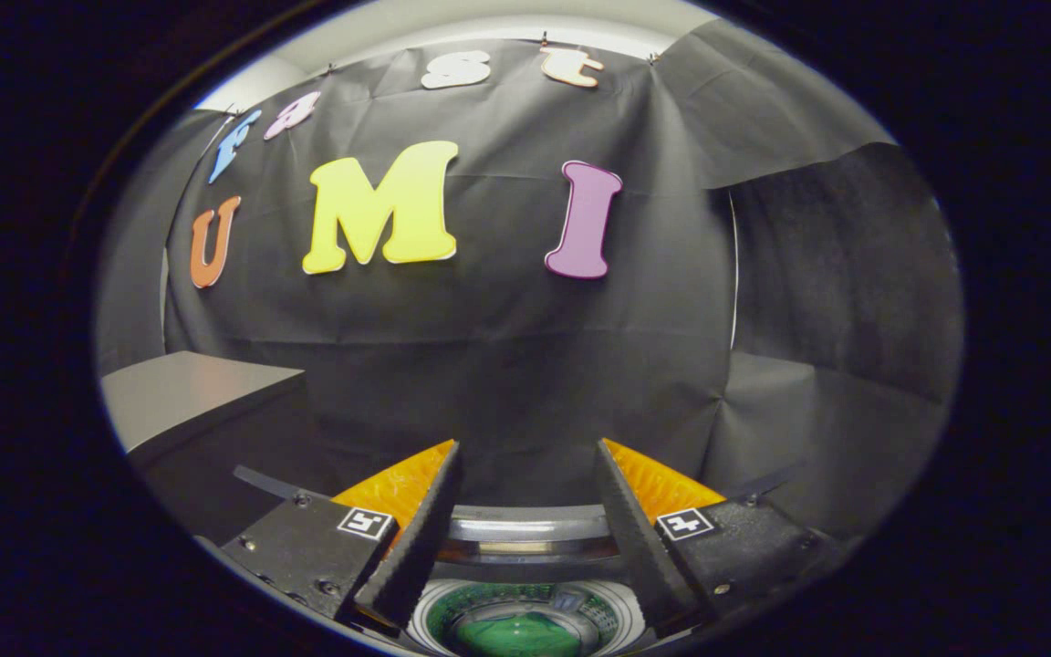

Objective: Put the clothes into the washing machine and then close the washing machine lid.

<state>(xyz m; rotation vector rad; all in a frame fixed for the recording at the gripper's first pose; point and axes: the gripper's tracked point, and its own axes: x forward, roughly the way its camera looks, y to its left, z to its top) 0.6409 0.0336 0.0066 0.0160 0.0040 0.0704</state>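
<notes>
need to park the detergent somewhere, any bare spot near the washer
The grey surface beside the booth wall is bare. Below the open gripper, the washing machine drum holds something green, so it's crowded there.

The gripper (528, 465) is built of two wedge-shaped fingers with serrated inner faces; each finger is carried on a black block fastened by small screws; a square black-and-white marker is fixed to each block.
</notes>
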